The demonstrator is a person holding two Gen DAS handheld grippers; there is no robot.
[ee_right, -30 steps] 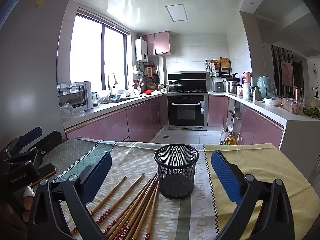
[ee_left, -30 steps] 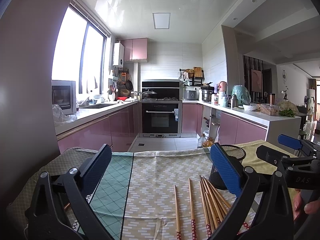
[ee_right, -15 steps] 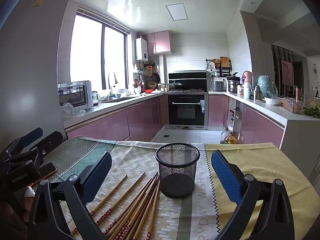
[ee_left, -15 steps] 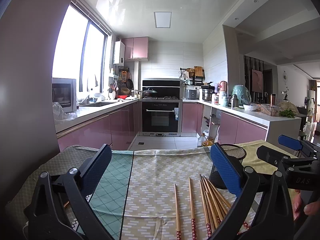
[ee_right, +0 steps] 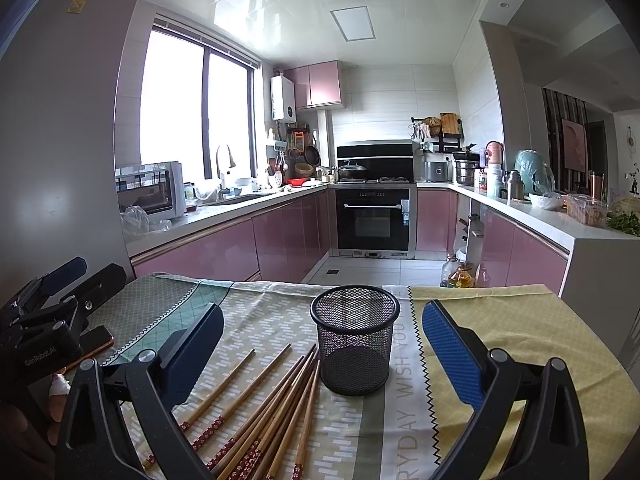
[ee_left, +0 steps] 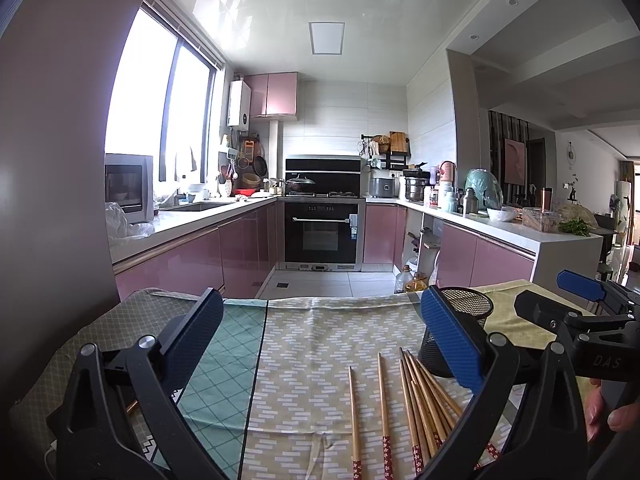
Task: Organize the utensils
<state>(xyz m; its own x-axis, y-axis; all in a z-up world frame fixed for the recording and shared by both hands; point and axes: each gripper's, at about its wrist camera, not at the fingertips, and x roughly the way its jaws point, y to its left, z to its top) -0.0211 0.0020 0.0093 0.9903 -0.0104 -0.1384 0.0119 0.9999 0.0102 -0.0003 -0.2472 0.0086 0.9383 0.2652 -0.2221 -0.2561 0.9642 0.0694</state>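
Note:
Several wooden chopsticks [ee_right: 272, 404] with red patterned ends lie fanned on the tablecloth [ee_right: 520, 344], left of an empty black mesh cup [ee_right: 355, 338]. The chopsticks [ee_left: 416, 400] and the cup [ee_left: 468, 312] also show in the left wrist view, the cup partly behind a finger. My right gripper [ee_right: 322, 354] is open and empty, held above the table with the cup between its jaws' line of sight. My left gripper [ee_left: 320, 344] is open and empty, left of the chopsticks. Each gripper shows at the edge of the other's view.
A phone [ee_right: 94, 342] lies on the cloth at the left edge. The table's far edge faces a kitchen with pink cabinets [ee_right: 288, 236] and an oven [ee_right: 372, 220]. Oil bottles [ee_right: 460, 276] stand on the floor beyond the table.
Both grippers have barely moved; the views shift only slightly. Nothing was taken hold of or let go.

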